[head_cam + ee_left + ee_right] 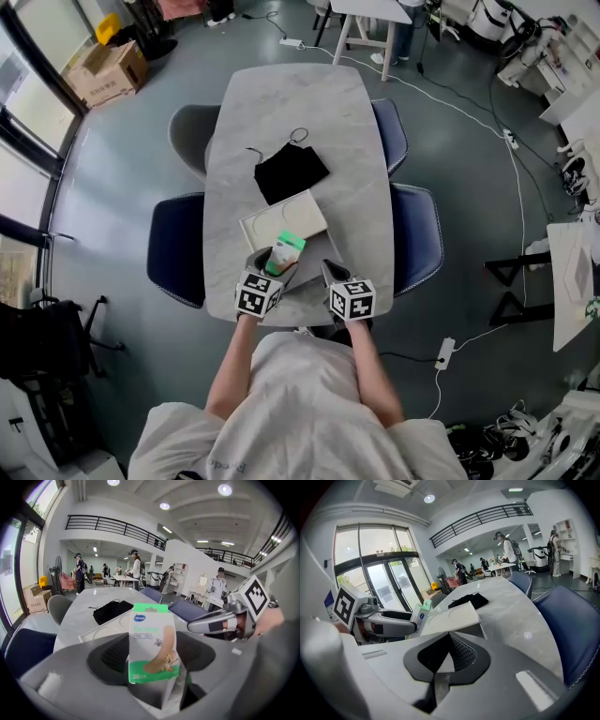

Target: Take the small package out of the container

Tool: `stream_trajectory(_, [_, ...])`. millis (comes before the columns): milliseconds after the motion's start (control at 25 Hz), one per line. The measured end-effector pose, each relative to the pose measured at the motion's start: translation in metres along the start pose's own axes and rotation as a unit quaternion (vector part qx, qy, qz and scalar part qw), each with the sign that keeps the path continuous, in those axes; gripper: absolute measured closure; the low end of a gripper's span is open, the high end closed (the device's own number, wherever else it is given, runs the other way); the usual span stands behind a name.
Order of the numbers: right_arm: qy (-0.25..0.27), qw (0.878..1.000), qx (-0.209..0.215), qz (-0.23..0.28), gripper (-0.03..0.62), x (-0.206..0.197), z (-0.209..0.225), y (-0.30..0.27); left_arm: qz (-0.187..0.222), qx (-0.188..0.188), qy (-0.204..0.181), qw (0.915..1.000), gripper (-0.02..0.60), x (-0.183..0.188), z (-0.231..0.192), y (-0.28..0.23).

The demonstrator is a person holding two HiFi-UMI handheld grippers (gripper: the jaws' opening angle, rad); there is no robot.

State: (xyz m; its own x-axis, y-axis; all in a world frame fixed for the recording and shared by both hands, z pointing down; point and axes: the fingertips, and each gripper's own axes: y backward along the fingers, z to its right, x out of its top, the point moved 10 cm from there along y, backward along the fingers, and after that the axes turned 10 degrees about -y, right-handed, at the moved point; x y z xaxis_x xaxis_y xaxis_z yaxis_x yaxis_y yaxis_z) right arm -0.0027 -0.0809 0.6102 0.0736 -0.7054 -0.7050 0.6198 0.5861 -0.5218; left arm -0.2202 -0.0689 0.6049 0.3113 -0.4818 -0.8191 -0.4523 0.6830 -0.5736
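Note:
A small green-and-white plaster package (153,644) stands upright between the jaws of my left gripper (154,686), which is shut on it. In the head view the package (285,253) is just off the near edge of the flat white container (298,214), with the left gripper (272,270) beneath it. My right gripper (331,274) sits beside it to the right, jaws shut on nothing (440,665). In the right gripper view, the package (420,613) shows in the left gripper's fingers (391,623), next to the container (452,613).
A black pouch (292,172) with a cord lies on the grey marble table (347,122) beyond the container. Blue and grey chairs (417,234) stand along both sides of the table. Several people stand far back in the room (136,569).

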Motion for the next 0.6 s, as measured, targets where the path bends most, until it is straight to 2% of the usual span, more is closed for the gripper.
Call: stream_trajectory(600, [-0.002, 1.0, -0.001, -0.003, 0.591, -0.0046, 0.0007, 0.0053, 0.005, -0.003, -0.002, 1.0, 0.222, -0.0003, 0.0043, 0.0025])
